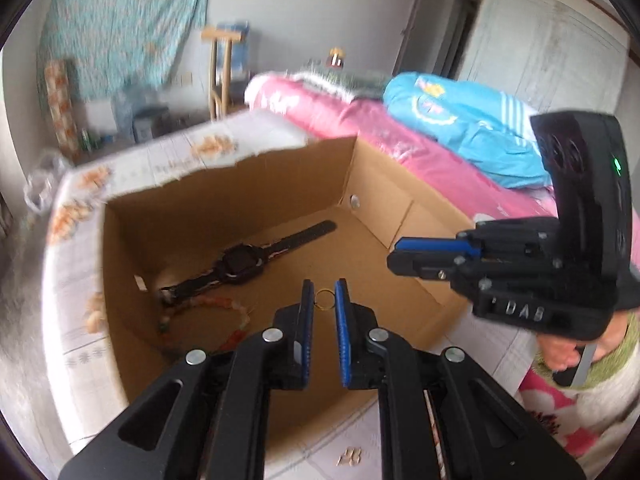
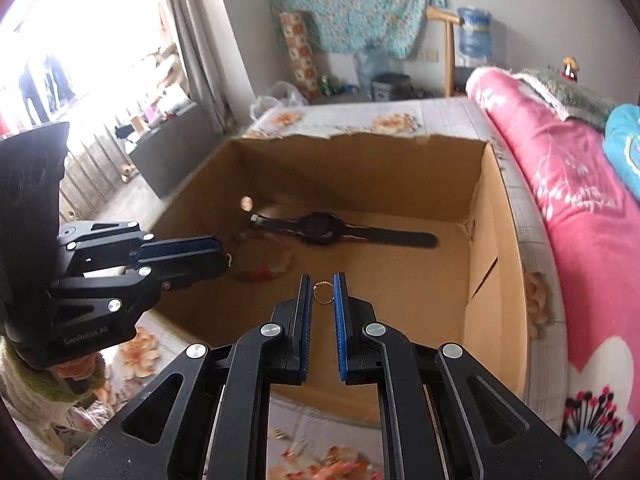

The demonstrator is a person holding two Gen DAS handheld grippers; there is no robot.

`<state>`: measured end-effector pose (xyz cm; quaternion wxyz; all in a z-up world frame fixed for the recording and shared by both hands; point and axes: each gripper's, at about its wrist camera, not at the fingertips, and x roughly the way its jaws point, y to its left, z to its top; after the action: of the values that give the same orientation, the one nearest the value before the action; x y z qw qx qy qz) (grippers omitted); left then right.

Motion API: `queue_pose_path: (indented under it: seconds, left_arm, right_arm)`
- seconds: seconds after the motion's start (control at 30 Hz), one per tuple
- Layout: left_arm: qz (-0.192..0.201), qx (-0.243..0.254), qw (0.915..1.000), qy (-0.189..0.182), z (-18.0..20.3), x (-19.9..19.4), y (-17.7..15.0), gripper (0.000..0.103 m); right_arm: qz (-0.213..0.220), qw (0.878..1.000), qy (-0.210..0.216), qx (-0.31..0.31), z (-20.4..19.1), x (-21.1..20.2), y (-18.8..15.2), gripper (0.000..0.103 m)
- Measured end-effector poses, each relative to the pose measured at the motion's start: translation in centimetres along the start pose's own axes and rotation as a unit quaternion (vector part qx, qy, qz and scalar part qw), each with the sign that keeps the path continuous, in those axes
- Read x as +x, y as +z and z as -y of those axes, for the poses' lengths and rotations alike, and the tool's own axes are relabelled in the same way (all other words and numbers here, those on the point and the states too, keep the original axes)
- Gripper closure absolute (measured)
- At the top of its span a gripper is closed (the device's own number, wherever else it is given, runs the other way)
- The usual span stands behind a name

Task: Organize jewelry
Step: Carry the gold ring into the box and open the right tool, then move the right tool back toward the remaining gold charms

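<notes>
Each hand-held gripper pinches a small gold ring: the left hand-held gripper (image 1: 324,300) holds one ring (image 1: 325,300), the right hand-held gripper (image 2: 323,293) another ring (image 2: 323,293), above the cardboard box (image 2: 496,240) holding a black watch (image 2: 320,228).

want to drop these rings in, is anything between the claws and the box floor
Nothing visible blocks the way. The box is open on top, and bare cardboard shows just ahead of the left claw and right claw, each pinching a ring. The watch and bead bracelet lie further in.
</notes>
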<state>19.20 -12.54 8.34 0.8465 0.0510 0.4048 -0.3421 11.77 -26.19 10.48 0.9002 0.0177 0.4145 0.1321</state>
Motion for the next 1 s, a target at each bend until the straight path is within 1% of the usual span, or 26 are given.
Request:
queue_pose_path:
  seconds: [0.03, 0.1, 0.13, 0.2, 0.27, 0.3, 0.4, 0.7, 0.77, 0.9, 1.0]
  left_arm:
    - [-0.018, -0.009, 0.9998, -0.002, -0.4, 1.3, 0.6, 0.093]
    - [-0.036, -0.013, 0.9992, 0.008, -0.6, 3.1, 1.7, 0.093]
    - [-0.041, -0.015, 0.999, 0.008, -0.6, 3.6, 2.0, 0.093]
    - [-0.053, -0.028, 0.9981, 0.009, -0.9, 4.6, 2.6, 0.092]
    - [-0.057, -0.04, 0.9975, 0.006, -1.1, 5.1, 3.1, 0.092]
    - [-0.057, -0.045, 0.9973, 0.003, -1.2, 5.2, 3.3, 0.092]
    - [-0.049, -0.047, 0.9977, 0.005, -0.9, 5.1, 3.7, 0.087]
    - [-0.015, -0.043, 0.999, 0.007, -0.4, 2.9, 3.9, 0.087]
    - [-0.002, -0.046, 0.9989, 0.008, -0.3, 1.7, 3.6, 0.087]
    - [0.018, -0.05, 0.9986, 0.01, -0.1, -0.9, 2.6, 0.087]
    - [0.033, -0.05, 0.9981, 0.015, 0.3, -3.4, 1.2, 0.087]
  right_arm:
    - [-0.004, 1.0, -0.001, 0.002, 0.2, 0.3, 0.2, 0.094]
    - [-0.011, 1.0, 0.0, 0.005, 1.1, 1.2, 0.8, 0.093]
    - [-0.013, 1.0, -0.003, 0.007, 1.5, 1.4, 1.0, 0.091]
    - [-0.011, 1.0, -0.005, 0.009, 2.1, 2.0, 1.1, 0.09]
    - [-0.005, 1.0, -0.002, 0.016, 3.0, 2.1, 1.4, 0.089]
    - [-0.003, 1.0, 0.002, 0.019, 3.6, 2.2, 1.6, 0.085]
    - [0.01, 0.999, 0.009, 0.035, 4.7, 1.8, 1.8, 0.082]
    - [0.054, 0.996, 0.01, 0.069, 6.3, -1.8, 1.3, 0.076]
    - [0.062, 0.995, 0.009, 0.072, 6.3, -2.8, 1.0, 0.075]
    - [0.078, 0.995, 0.004, 0.068, 5.4, -4.9, 0.0, 0.068]
    - [0.09, 0.994, 0.0, 0.061, 4.6, -6.8, -1.2, 0.062]
